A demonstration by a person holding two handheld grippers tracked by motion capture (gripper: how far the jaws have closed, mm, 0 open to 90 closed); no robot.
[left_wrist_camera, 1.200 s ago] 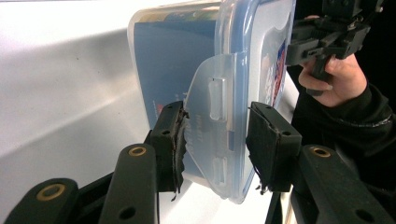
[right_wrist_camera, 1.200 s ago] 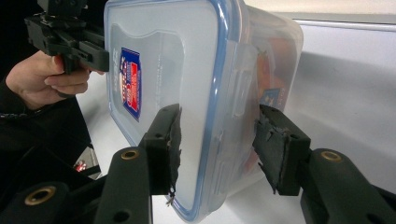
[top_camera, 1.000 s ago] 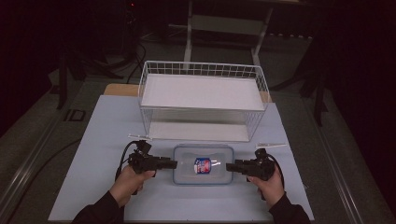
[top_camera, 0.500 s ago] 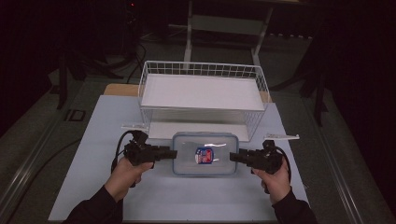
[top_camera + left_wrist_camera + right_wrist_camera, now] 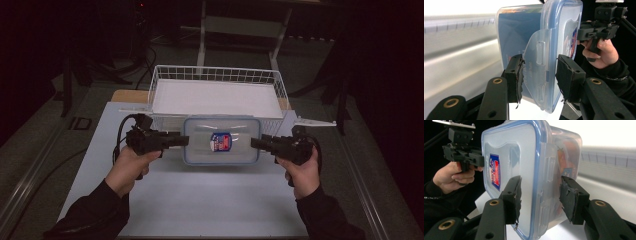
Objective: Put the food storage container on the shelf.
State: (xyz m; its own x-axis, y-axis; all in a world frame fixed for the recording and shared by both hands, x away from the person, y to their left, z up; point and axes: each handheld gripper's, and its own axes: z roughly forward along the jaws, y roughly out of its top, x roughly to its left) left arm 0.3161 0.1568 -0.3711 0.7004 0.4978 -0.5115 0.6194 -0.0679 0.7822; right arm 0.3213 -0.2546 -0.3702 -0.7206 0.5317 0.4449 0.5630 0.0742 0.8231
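A clear plastic container point(image 5: 221, 141) with a blue-rimmed lid and a red-and-blue label hangs level above the white table, just in front of the wire basket. My left gripper point(image 5: 184, 141) is shut on its left end, the jaws clamping the lid latch point(image 5: 537, 53). My right gripper point(image 5: 255, 143) is shut on the opposite end. In the left gripper view the container point(image 5: 524, 32) stands on edge between my pads point(image 5: 515, 75), with the right gripper point(image 5: 596, 27) beyond. In the right gripper view the container point(image 5: 524, 157) sits between my jaws, orange contents faintly visible inside.
A white wire basket point(image 5: 215, 75) with a white floor stands at the back of the table, directly behind the container. The white table top point(image 5: 200, 200) lies below the hands. Dark floor and stand legs surround the table.
Both grippers have risen together with the container, lifting it off the table up to about the height of the basket's front wall.
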